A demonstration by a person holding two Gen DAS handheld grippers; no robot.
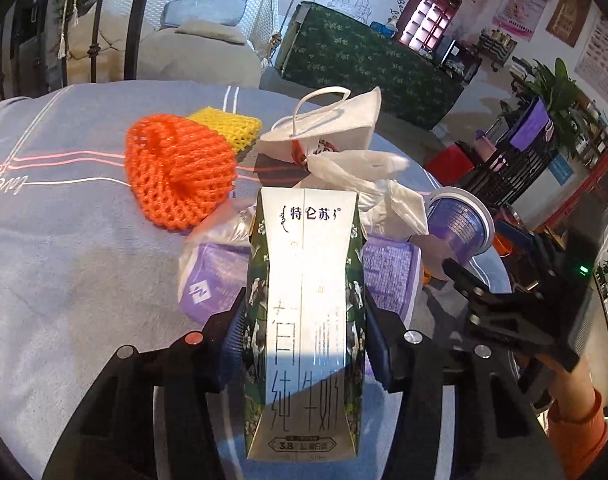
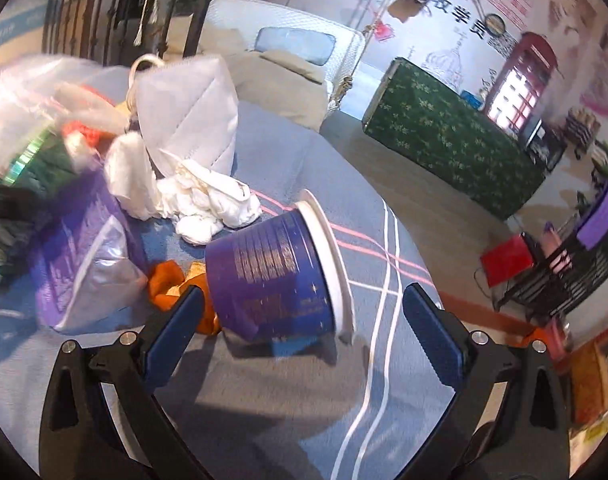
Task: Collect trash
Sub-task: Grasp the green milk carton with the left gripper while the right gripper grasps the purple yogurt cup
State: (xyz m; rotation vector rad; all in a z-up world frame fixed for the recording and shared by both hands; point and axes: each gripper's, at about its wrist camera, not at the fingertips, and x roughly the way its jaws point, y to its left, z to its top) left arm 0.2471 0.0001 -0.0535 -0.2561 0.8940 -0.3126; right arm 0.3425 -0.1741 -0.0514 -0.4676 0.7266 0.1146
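Observation:
My left gripper is shut on a green and white milk carton, held upright above the table. Behind it lies a trash pile: purple wrapper, white face mask, crumpled white tissue, orange foam net, yellow foam net. A purple cup lies on its side on the blue cloth; it also shows in the left wrist view. My right gripper is open, its fingers on either side of the cup. Orange peel lies left of the cup.
The round table has a blue-grey cloth with pink and white stripes. The mask, tissue and purple wrapper lie to the left in the right wrist view. A sofa, a green-covered counter and shelves stand beyond the table edge.

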